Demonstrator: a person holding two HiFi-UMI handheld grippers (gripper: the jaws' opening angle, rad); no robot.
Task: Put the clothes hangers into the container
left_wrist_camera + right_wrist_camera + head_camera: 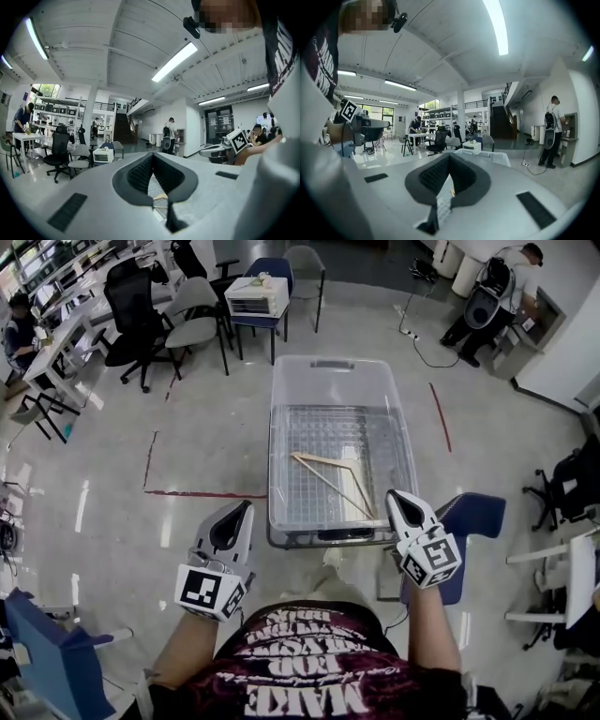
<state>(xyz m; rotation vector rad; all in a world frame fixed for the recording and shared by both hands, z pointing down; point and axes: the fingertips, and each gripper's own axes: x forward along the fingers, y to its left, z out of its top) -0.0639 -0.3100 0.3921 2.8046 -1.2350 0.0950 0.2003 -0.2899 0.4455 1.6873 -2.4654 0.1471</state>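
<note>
Both tongs are sitting clenched and empty: the left tongs (pixel 247 505) and the right tongs (pixel 393 493) are each pressing their dark ribbed pads together at the tips, with nothing pinched between them. They are hovering on the near side of the container, one off each near corner, apart from it and from each other, and both are pointing away from the person.

The clothes hangers (pixel 323 462) are lying inside the container (pixel 275 442), pale wooden pieces resting flat on its gridded bottom, towards the right and near part. How many are lying there I cannot tell, since the sticks are crossing one another. The container is showing as a clear plastic tub, standing on the shiny grey floor (pixel 206 418) right in front of the person, with its long sides running away from them.

A blue chair (pixel 480 515) is standing just right of the tub's near corner, partly behind the right tongs. Red tape lines (pixel 202 493) are running along the floor to the left of the tub. The person's dark printed shirt (pixel 309 681) is filling the bottom edge of the head view.

Further off, office chairs (pixel 192 320) are clustering at the upper left, a white box (pixel 255 296) is resting on a blue-seated chair beyond the tub's far end, and a person with a backpack (pixel 495 292) is bending by the wall at the upper right
</note>
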